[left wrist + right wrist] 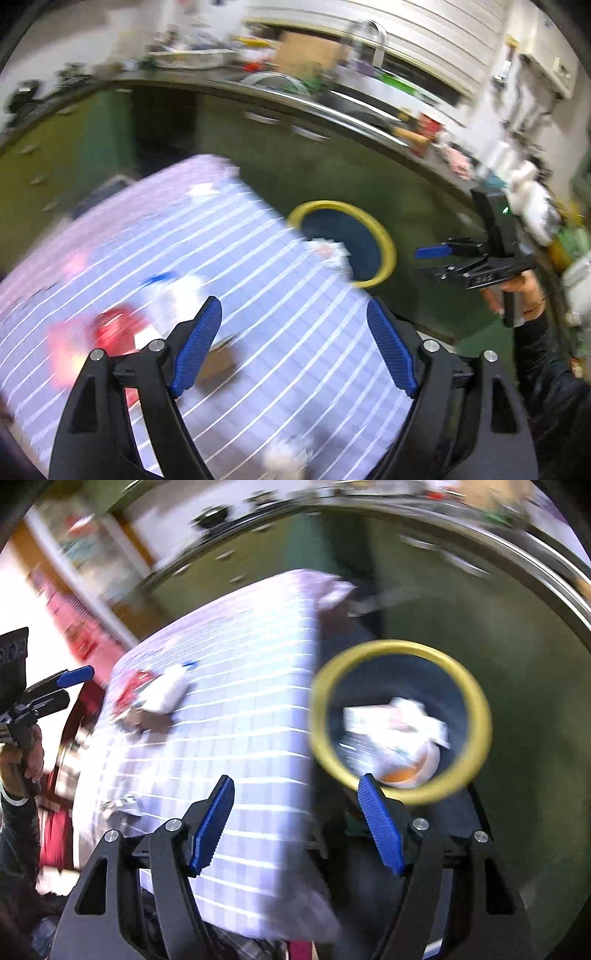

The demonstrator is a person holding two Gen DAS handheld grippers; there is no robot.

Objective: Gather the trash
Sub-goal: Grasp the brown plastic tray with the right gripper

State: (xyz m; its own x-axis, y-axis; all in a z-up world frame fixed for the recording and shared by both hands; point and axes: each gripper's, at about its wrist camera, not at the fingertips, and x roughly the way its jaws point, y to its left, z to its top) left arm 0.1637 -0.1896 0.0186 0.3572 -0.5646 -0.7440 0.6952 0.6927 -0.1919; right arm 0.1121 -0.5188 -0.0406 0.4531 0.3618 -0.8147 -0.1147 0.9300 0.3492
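A table with a lilac checked cloth [258, 295] [240, 720] carries trash: a red wrapper [110, 332] [133, 686], a white bottle with a blue cap [173, 291] [166, 690], a brown scrap [218, 362] and a white crumpled piece [328, 251] at the cloth's far edge. A dark bin with a yellow rim [388, 243] [321, 723] stands on the floor beside the table; it holds white paper and a cup [399, 738]. My left gripper [295, 347] is open and empty above the cloth. My right gripper [295, 823] is open and empty over the table edge near the bin; it also shows in the left wrist view [432, 262].
Green cabinets [314, 166] under a steel counter with a sink and clutter [332, 92] run behind the table. Green floor [517, 701] surrounds the bin. A small silvery scrap [122, 805] lies on the cloth's left side. Both views are motion-blurred.
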